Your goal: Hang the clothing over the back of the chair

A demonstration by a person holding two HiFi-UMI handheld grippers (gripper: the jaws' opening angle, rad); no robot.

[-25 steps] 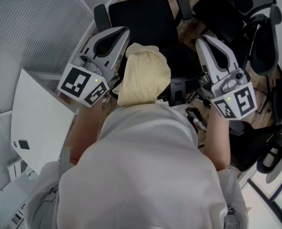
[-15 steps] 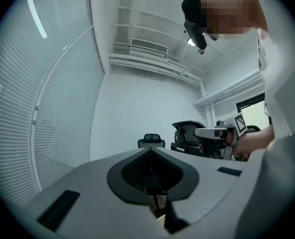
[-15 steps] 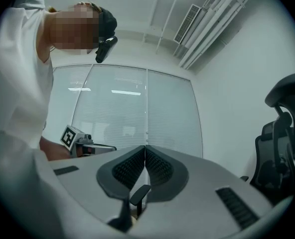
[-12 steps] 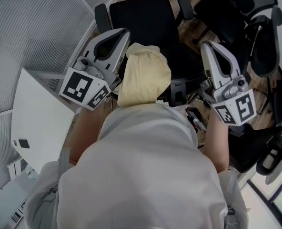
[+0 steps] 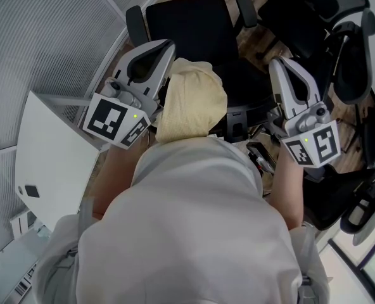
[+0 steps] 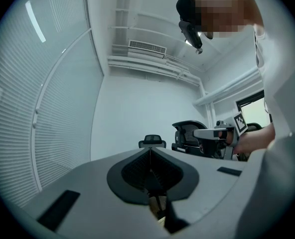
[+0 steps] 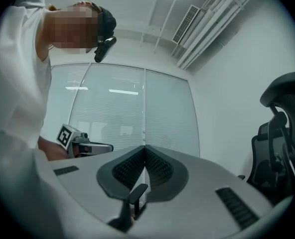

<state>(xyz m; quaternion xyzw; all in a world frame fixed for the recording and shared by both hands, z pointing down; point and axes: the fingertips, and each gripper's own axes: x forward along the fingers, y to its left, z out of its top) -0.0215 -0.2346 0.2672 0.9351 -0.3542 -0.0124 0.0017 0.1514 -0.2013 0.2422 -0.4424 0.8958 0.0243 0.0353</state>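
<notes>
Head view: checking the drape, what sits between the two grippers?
The yellow clothing, bunched over the black chair, lies between the left gripper and right gripper; the head view shows it.

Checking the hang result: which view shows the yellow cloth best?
Head view: the cloth lies in full sight, draped on the black chair. Left gripper view shows only a tan sliver below its shut jaws, maybe cloth. Right gripper view shows none.

We see pale yellow clothing (image 5: pixel 190 103) between the two pairs of jaws and a black chair (image 5: pixel 190 27) beyond them. The left gripper (image 5: pixel 166 45) and right gripper (image 5: pixel 277 63) are grey, with black-and-white square markers.
</notes>
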